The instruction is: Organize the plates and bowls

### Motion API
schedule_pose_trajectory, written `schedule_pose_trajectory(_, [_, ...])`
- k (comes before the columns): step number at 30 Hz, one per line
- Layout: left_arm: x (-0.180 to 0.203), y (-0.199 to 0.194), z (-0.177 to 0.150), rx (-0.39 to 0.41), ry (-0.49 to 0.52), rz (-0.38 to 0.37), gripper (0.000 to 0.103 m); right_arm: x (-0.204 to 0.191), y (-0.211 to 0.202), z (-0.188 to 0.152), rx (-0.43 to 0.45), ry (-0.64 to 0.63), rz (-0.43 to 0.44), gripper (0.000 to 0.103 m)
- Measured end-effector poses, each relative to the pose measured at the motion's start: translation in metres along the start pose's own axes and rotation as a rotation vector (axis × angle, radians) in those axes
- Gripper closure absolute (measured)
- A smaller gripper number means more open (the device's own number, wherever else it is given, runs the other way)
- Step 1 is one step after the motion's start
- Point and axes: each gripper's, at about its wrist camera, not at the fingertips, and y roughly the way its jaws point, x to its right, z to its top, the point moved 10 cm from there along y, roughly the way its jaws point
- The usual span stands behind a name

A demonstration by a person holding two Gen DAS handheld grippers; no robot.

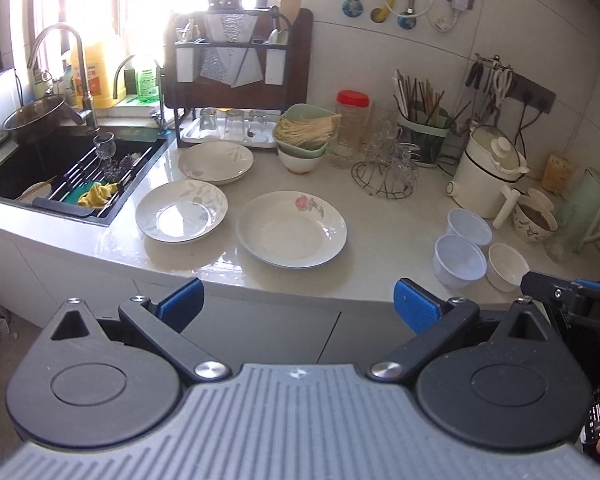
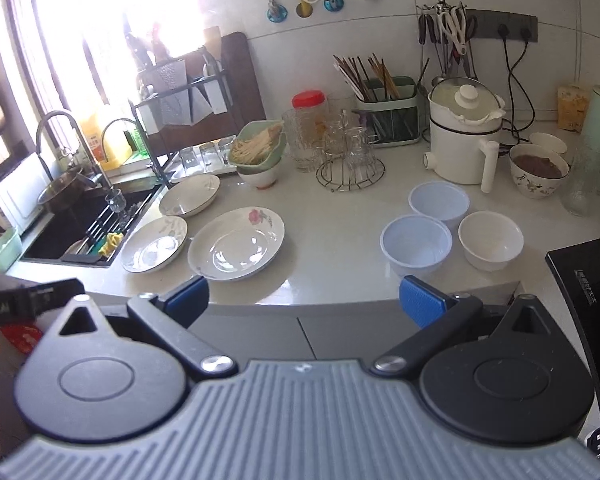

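On the counter point(image 1: 380, 248) right of the sink point(image 1: 40, 168) lie three plates point(image 1: 291, 230), three small bowls point(image 2: 417, 242) farther right. Left gripper point(image 1: 298, 302) and right gripper point(image 2: 304, 300) hover near the edge, jaws spread wide, holding nothing.

free: bare counter point(image 2: 332, 240) between plates and bowls | blocked: glass rack point(image 2: 350, 168) behind
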Motion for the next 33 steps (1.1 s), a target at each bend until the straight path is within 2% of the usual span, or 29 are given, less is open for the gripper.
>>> schedule_pose_trajectory(14, [0.013,0.014,0.015,0.014,-0.003,-0.011,0.001,0.001,-0.005,0.010,0.038,-0.016,0.019,0.000])
schedule_pose_trajectory(33, [0.005,0.037,0.014,-0.032,0.007,-0.055,0.001,0.001,-0.004,0.006,0.037,0.001,-0.029,0.000])
